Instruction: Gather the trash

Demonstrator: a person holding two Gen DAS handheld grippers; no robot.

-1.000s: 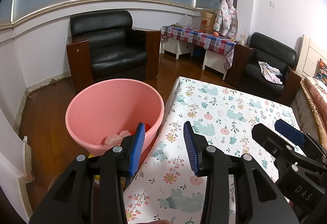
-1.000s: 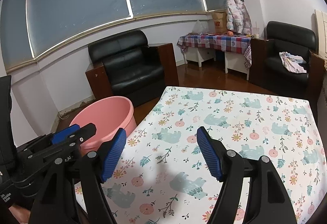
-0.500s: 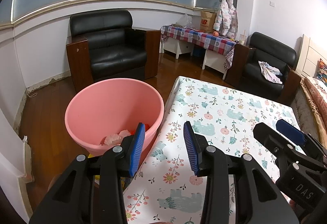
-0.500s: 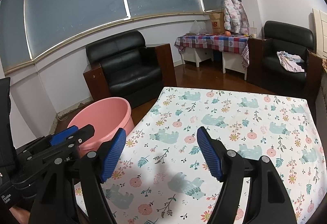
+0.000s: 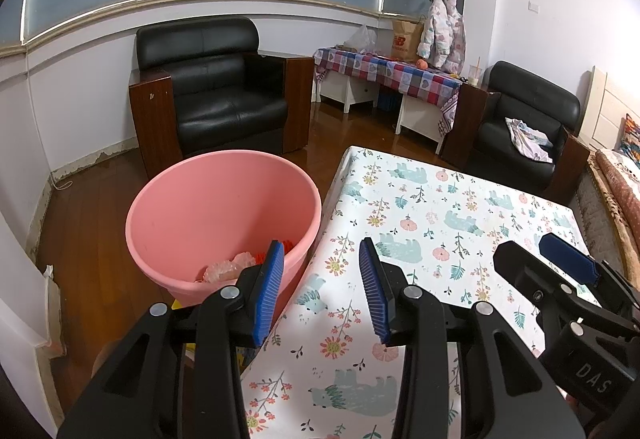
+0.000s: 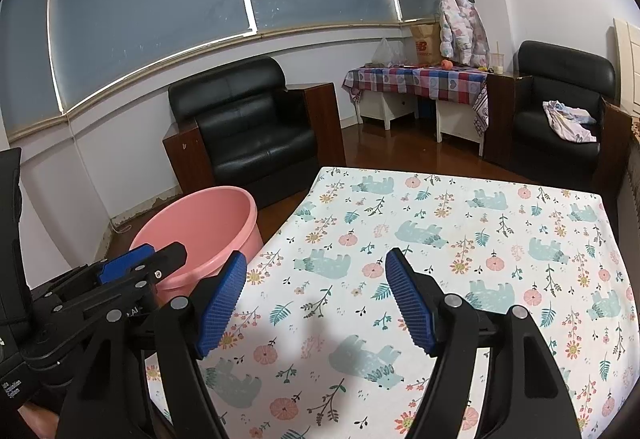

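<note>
Presently: left tongs (image 5: 320,287) held wide, empty | right tongs (image 6: 316,299) wide, empty over counter (image 6: 460,239) | crumpled trash (image 5: 230,269) lies in pink tub (image 5: 180,207), ahead-left of left tongs, likely dropped there.

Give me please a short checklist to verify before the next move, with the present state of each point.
1. Left gripper open and holding nothing: ok, its fingers stand apart with only air between.
2. Right gripper open and holding nothing: ok.
3. Pink bucket upright beside the table's left edge: ok.
4. Trash already in the bucket: ok, crumpled pieces lie at the bottom.
5. Trash left on the floral tablecloth: none in either view, but the near edge is hidden behind the grippers, so cannot tell fully.
6. Grippers apart from each other: ok, they do not touch.
</note>
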